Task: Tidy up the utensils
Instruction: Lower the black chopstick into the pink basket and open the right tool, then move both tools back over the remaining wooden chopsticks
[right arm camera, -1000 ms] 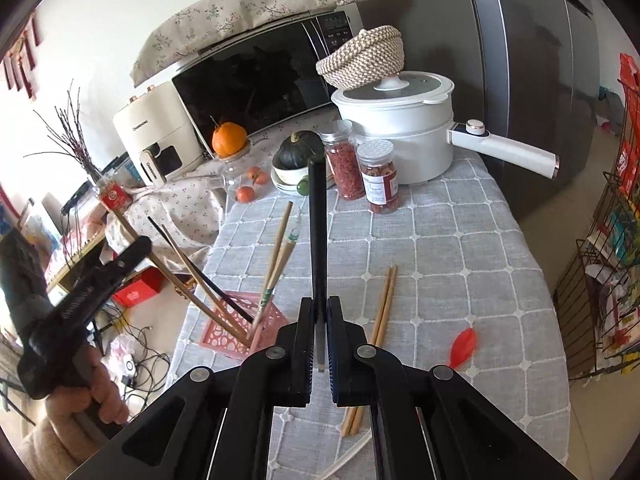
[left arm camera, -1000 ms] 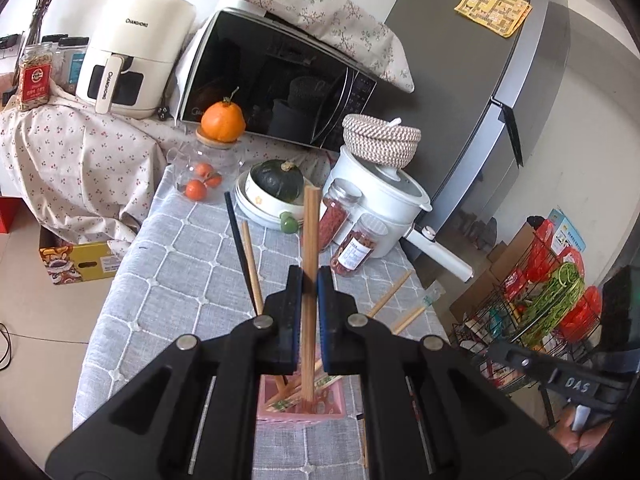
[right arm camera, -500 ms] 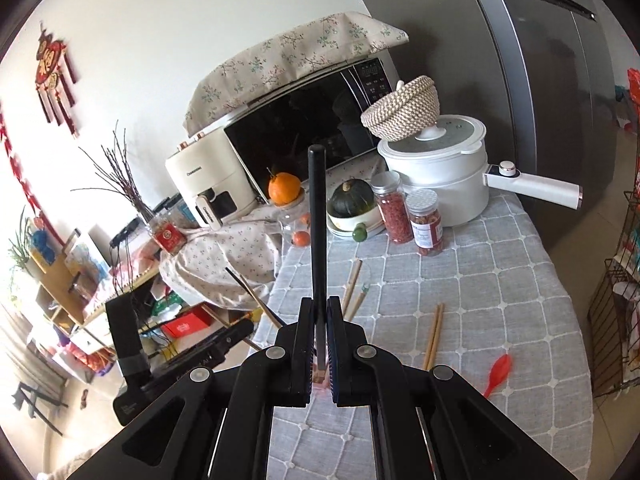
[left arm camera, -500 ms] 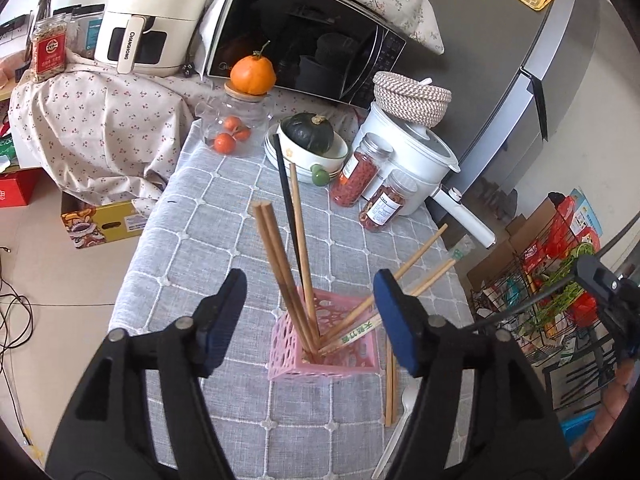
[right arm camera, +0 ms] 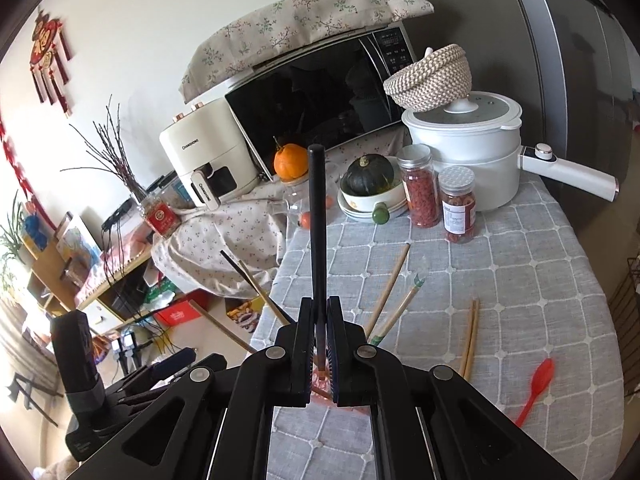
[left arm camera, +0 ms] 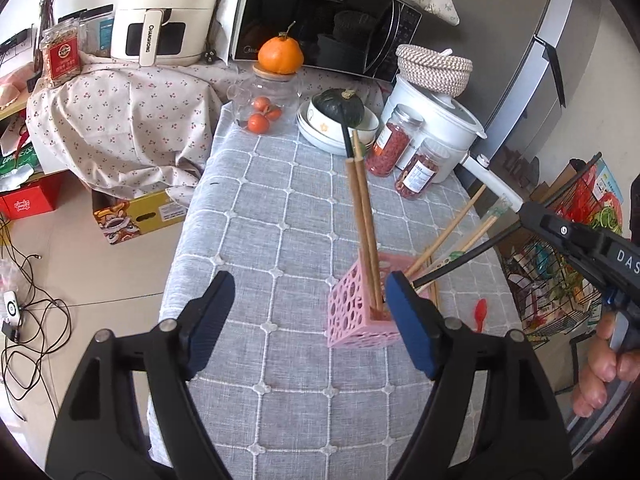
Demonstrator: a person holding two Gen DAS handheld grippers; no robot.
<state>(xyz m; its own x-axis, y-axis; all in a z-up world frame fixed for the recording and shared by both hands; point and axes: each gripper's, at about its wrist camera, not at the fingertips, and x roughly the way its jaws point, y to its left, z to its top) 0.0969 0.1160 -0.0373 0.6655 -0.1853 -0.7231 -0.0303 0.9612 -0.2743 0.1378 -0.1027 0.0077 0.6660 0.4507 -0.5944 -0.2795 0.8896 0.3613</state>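
Two grippers are working over the grey checked tablecloth (left arm camera: pixel 280 216). On the left, the left gripper (left arm camera: pixel 308 320) is hovering with its blue-padded jaws spreading apart, nothing pinched between them. Just beyond its right finger, the pink holder (left arm camera: pixel 352 308) is standing on the cloth with a pair of wooden chopsticks (left arm camera: pixel 362 216) rising nearly upright out of it and several more leaning out toward the right. Further right, the right gripper (right arm camera: pixel 320 344) is pressing its jaws together on a black chopstick (right arm camera: pixel 318 224), which is sticking straight out ahead of it; seen from the left camera, that stick's far end is reaching toward the holder's open top. Right again, two loose wooden chopsticks (right arm camera: pixel 470 336) are lying side by side on the cloth, and a red spoon (right arm camera: pixel 536 388) is lying near the table's edge, well apart from the holder.
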